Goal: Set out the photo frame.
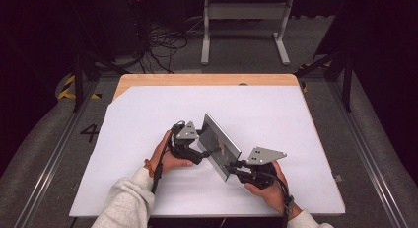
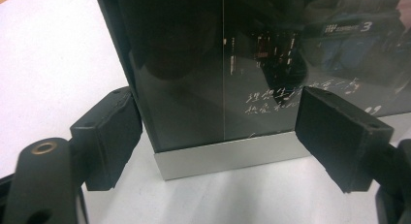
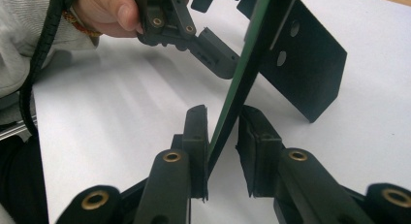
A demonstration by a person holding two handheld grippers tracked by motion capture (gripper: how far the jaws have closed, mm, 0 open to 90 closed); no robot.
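White paper covers my desk [image 1: 276,104] — the glass picture frame [image 1: 220,141] stands tilted at its middle; my right tool [image 1: 238,165] clamps its near edge, my left tool [image 1: 201,150] spread apart at its face.

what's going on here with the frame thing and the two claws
A person stands a dark glass picture frame up on the white-covered table, one claw in each hand. The right claw has the frame's edge between its jaws at the near corner; one pad touches it, the other sits a little off, so a firm clamp can't be confirmed. The left claw faces the glass front with its jaws spread wide to either side of the frame's lower part, not pressing on it. The black back stand sticks out behind.
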